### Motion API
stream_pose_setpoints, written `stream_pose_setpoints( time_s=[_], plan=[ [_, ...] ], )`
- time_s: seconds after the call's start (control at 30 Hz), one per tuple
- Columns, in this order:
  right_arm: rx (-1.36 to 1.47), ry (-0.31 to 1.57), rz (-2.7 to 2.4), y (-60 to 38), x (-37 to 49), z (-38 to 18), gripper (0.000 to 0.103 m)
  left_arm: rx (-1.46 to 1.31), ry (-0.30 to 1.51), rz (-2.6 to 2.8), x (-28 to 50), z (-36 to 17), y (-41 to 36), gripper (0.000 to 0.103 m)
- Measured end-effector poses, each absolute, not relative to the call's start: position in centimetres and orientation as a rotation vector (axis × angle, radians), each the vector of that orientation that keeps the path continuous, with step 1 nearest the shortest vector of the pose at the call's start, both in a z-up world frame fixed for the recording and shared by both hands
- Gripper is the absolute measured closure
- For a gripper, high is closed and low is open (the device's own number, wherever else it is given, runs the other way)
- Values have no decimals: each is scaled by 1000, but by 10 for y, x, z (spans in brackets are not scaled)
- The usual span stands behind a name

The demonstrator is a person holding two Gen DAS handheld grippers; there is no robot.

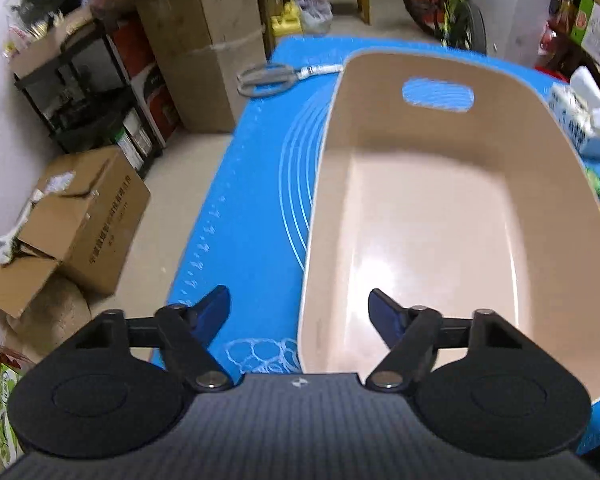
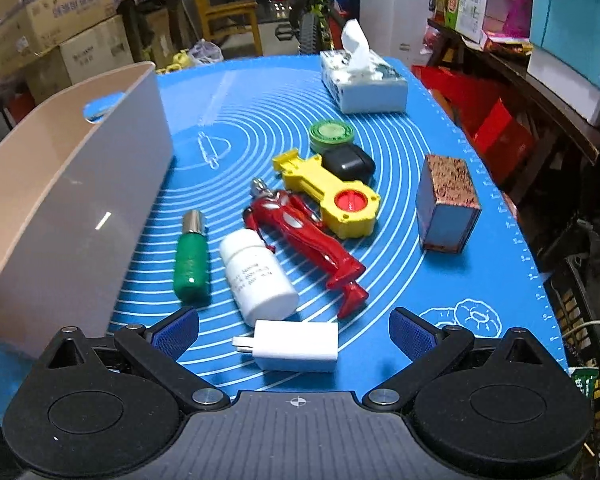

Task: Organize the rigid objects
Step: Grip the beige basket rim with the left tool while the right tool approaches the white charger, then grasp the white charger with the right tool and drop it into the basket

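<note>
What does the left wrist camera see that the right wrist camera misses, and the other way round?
Only the left wrist view shows the bin's empty inside and the scissors beyond it, plus the left tool, open with nothing between its fingers.

Only the right wrist view shows the green bottle, white bottle, red figure, yellow toy, white charger and the open right tool.

Both show the beige bin, blue mat and tissue box.
</note>
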State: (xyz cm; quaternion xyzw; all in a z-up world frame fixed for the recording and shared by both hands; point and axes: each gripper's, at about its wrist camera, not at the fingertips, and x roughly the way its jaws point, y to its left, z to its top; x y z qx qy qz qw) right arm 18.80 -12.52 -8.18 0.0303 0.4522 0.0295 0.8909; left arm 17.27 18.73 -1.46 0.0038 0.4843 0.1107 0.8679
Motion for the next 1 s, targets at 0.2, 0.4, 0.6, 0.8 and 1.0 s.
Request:
stream_pose_setpoints(
  time_s=[0.2,0.4,0.6,0.8,1.0],
  plan=[
    [49,965,41,-123,190,-95,5,-59,1059,211,175,-21,193,65],
    [44,966,28,-124,191,-97,11,-113,1054,214,174,-19,191,86],
    [52,982,44,-123,190,-100,21,-93,1058,206,181,-20,191,93],
    [12,975,68,-113,188,-104,39,-73,1059,201,183,-21,191,93],
    [7,954,50,-113,186,-102,39,-68,1058,190,183,-23,192,93]
  ],
)
